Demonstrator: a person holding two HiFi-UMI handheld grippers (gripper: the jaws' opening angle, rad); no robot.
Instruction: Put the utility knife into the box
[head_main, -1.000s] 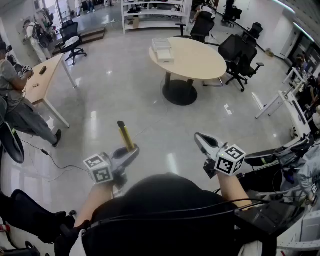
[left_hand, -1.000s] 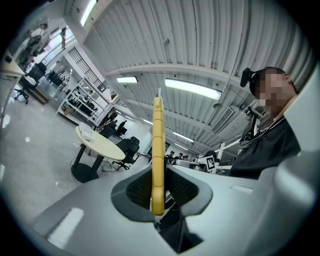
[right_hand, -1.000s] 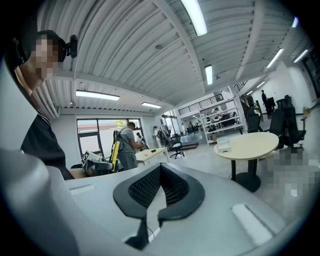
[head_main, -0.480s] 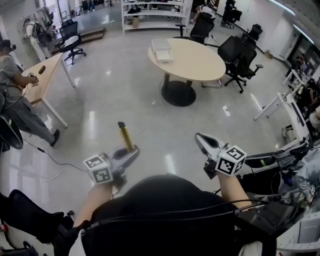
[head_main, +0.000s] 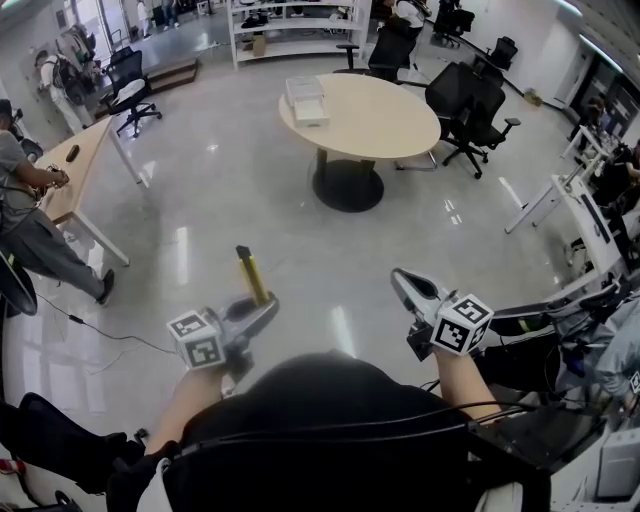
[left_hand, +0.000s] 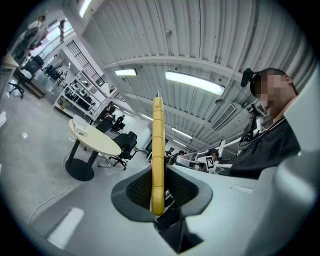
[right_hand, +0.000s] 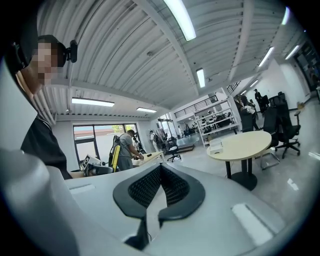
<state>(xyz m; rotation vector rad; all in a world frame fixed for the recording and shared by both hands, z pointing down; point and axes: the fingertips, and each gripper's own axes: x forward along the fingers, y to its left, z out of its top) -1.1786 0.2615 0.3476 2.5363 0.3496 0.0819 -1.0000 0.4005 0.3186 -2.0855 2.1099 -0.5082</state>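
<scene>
My left gripper (head_main: 260, 301) is shut on a yellow utility knife (head_main: 250, 272), which sticks up and forward out of its jaws. In the left gripper view the knife (left_hand: 158, 150) stands upright between the pads (left_hand: 137, 189), with its blade tip at the top. My right gripper (head_main: 402, 281) is held at the same height to the right, shut with nothing in it; its pads (right_hand: 172, 186) meet. White boxes (head_main: 305, 100) lie on the left edge of a round beige table (head_main: 375, 118) far ahead across the floor.
Black office chairs (head_main: 470, 110) stand right of the round table. A rectangular desk (head_main: 75, 170) with a person (head_main: 30, 230) beside it is at the left. White shelving (head_main: 295, 25) lines the back wall. A glossy grey floor (head_main: 250, 190) lies between me and the table.
The round table and the rest of the room have drifted left in the head view. Both grippers keep the same pose, and the knife stays held.
</scene>
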